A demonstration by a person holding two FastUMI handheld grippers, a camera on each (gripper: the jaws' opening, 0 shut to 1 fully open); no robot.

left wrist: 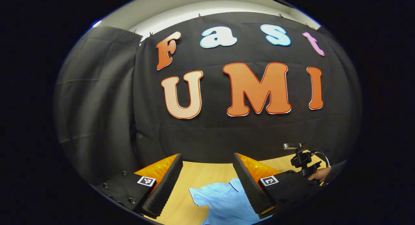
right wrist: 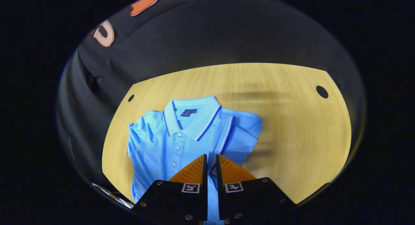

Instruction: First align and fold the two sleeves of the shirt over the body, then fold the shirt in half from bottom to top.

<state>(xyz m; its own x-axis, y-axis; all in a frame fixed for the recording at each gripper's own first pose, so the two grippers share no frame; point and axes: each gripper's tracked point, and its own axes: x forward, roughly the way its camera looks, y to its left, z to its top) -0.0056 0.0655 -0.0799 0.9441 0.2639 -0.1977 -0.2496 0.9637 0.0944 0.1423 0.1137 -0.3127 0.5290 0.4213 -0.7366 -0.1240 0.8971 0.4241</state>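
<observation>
1. The shirt (right wrist: 181, 137) lies on the table (right wrist: 291, 121); one sleeve (right wrist: 241, 134) is folded in.
2. The right gripper (right wrist: 210, 161) is nearly closed, possibly pinching fabric; I cannot tell.
3. The left gripper (left wrist: 207, 166), spread wide, should take the other sleeve.

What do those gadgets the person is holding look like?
Each hand-held gripper has a black body with screws, two wedge-shaped ribbed fingers, and small square black-and-white markers. Farther off, a hand in a dark sleeve grips a black handle.

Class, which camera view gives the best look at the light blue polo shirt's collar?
The right gripper view: the light blue polo shirt's collar lies fully visible from above. The left gripper view catches just a shirt corner between the fingers.
</observation>
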